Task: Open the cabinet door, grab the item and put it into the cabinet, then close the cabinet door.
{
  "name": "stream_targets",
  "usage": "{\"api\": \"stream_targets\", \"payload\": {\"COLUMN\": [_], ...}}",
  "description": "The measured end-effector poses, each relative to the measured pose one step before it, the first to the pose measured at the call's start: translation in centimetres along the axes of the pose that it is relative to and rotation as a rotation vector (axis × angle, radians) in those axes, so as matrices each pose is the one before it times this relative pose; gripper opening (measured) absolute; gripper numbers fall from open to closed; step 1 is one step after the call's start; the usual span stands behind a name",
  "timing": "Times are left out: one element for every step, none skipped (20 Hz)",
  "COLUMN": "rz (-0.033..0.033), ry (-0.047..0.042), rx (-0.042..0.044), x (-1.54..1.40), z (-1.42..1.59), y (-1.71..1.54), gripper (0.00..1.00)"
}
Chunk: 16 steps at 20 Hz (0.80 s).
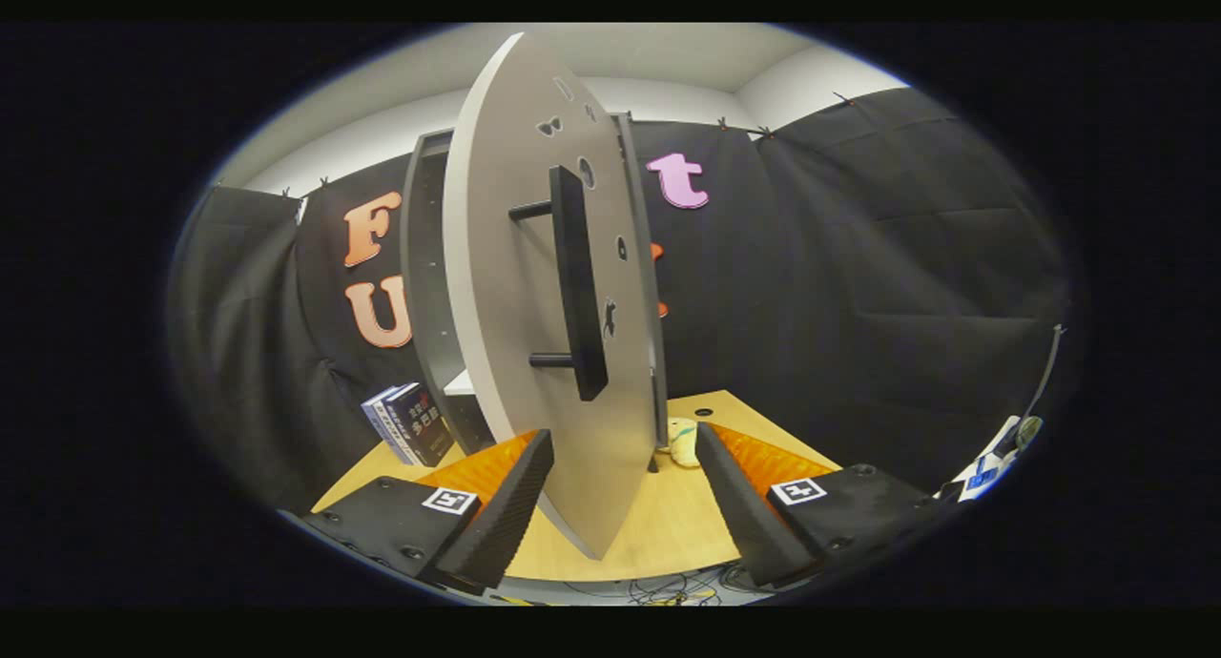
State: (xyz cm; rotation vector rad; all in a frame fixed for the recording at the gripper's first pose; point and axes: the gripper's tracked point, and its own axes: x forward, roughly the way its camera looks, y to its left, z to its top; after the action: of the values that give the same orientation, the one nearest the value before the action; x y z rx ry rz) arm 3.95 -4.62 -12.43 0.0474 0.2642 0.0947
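While the cabinet door (534, 353) stands swung out edge-on toward you, your hand-held gripper (625, 505) is spread wide and holds nothing, the door's lower edge sitting between the fingers. The black handle (579, 286) is just ahead. Door-opening looks about done. A pale item (682, 443) lies on the counter (668, 524) beyond the right finger, past the door; books (410, 424) lean by the cabinet (429, 286) at the counter's far left. Next, likely clear the door and reach for the item.
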Motion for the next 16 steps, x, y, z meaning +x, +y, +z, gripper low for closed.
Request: {"api": "stream_targets", "payload": {"rz": [0.01132,0.01134,0.01055,0.00991,0.00955,0.01288,0.01136,0.01304,0.01211,0.01184,-0.00150,-0.00637,-0.00569,0.00151,0.00280,-0.00186], "ry": [-0.00008,-0.00098,0.00067,0.00296,0.00143,-0.00016,-0.00362,-0.00452,-0.00256,-0.00327,0.00074,0.00057,0.00169,0.00090,0.00281,-0.00038], "rx": [-0.00350,-0.00099,-0.00423,-0.00844,-0.01116,-0.01313,-0.01301,-0.01712,-0.01784,-0.01557,-0.00896,-0.00585,0.00279,0.00695,0.00807,0.00594], "x": [0.372,0.532,0.688,0.851,0.913,0.986,1.342,1.450,1.502,1.709,1.839,1.684,0.787,0.593,1.321,1.019], "z": [-0.128,-0.039,-0.096,-0.177,-0.235,-0.006,0.115,0.179,0.015,0.027,0.090,0.077,0.189,0.111,0.202,0.101], "y": [1.185,1.157,1.089,1.083,1.180,1.297,1.355,1.359,1.196,1.114,0.841,0.454,-0.146,0.329,0.900,0.563], "gripper": [0.97,0.97,0.97,0.97,0.97,0.96,0.97,0.96,0.96,0.97,0.97,0.97,0.95,0.94,0.94,0.94]}}
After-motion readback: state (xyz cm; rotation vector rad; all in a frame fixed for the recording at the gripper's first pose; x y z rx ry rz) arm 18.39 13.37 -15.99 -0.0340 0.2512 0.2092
